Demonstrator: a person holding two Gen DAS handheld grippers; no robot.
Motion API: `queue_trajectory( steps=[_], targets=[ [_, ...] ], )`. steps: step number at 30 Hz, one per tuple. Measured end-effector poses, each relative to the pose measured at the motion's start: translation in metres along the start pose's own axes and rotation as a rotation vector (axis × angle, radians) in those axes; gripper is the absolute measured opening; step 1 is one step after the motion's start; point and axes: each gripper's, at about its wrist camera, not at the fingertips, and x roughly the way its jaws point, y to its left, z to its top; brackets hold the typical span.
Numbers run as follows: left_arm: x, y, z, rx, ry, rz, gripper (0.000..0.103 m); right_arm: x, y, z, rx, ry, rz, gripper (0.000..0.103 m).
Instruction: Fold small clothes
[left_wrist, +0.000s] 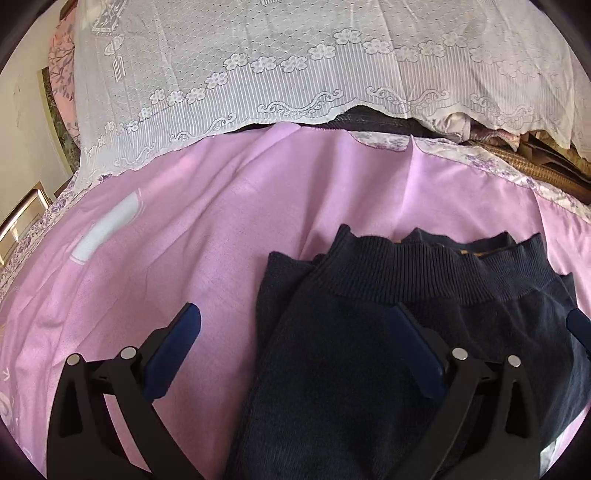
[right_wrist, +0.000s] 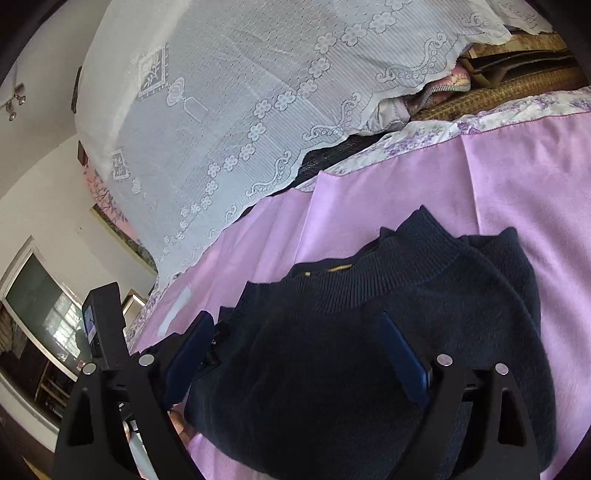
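Our navy knit sweater (left_wrist: 388, 332) lies on the pink bedsheet (left_wrist: 184, 229), already doubled into layers, its ribbed hem (left_wrist: 417, 269) turned toward the white lace cover (left_wrist: 258, 74) beyond it. We judge it soft, thick and limp, fairly light, likely to sag and slide apart if lifted by one layer. The firmer ribbed hem or a folded edge looks the best place to grip, taking all layers together. Our left gripper (left_wrist: 295, 325) hovers over the sweater's left edge, jaws spread, holding nothing. Our right gripper (right_wrist: 295, 332) hangs above its middle, jaws likewise spread.
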Motion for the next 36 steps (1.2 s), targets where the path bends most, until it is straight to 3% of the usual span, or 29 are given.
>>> queue_trajectory(
  steps=[4,13,17,23,29,36],
  targets=[
    [-0.003,-0.004,-0.024,0.033,0.028,0.034,0.099,-0.008,-0.012,-0.020,0.045,0.030,-0.008,0.091],
    [-0.021,0.009,-0.054,-0.019,0.052,-0.009,0.099,-0.047,-0.038,-0.039,0.109,-0.010,-0.060,0.091],
    [-0.030,0.017,-0.066,-0.046,0.063,-0.030,0.099,-0.059,-0.053,-0.044,0.173,-0.027,-0.023,0.091],
    [-0.052,0.019,-0.082,-0.036,0.042,0.015,0.099,-0.082,-0.055,-0.055,0.177,-0.064,-0.076,0.091],
    [-0.073,0.023,-0.098,-0.046,0.032,-0.001,0.099,-0.109,-0.068,-0.069,0.251,-0.081,-0.081,0.091],
    [-0.094,0.021,-0.108,-0.073,0.008,-0.128,0.098,-0.132,-0.075,-0.083,0.357,-0.103,0.052,0.091]
  ],
)
